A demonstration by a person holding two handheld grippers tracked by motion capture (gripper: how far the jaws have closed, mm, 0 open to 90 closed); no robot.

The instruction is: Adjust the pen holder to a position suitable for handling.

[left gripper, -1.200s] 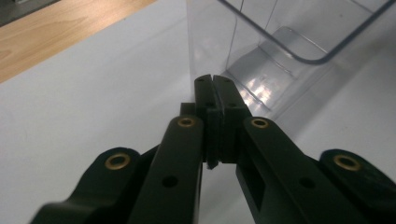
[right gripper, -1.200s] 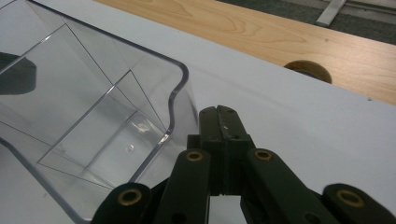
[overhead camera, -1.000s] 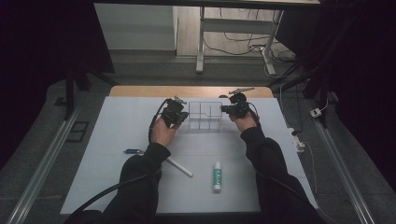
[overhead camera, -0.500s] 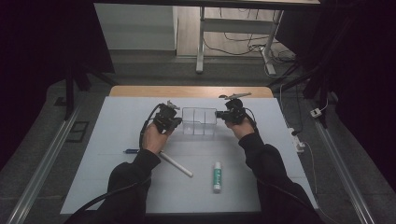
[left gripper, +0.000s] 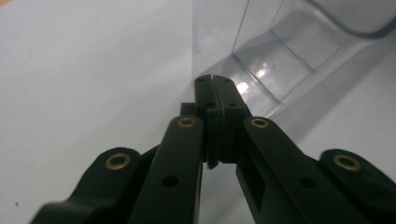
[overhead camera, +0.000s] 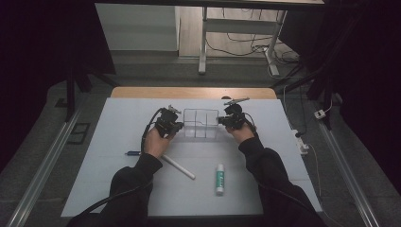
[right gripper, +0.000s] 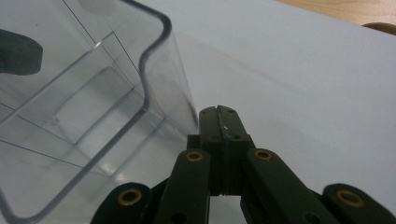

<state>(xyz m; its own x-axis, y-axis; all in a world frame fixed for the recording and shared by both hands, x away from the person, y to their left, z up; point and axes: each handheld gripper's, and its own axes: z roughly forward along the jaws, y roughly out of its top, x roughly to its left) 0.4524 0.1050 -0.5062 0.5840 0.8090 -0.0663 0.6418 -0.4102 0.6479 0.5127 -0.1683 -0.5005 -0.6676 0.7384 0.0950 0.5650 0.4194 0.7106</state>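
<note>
Since a second ago I've drawn the clear plastic compartmented organiser box (overhead camera: 200, 124) a little nearer along the white table mat (overhead camera: 118, 113), so it looks like I'm repositioning it. My left gripper (left gripper: 213, 81) and right gripper (right gripper: 218, 112) flank its ends, jaws fully closed at its walls; whether they pinch plastic, I cannot tell. It sits upright, empty, mid-table.

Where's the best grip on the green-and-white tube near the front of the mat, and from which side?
Grip the green-and-white tube across its middle, coming straight down from above. It lies flat on the white mat, long axis pointing away from the person, with bare mat either side, so a tool's jaws can straddle its narrow width.
</note>
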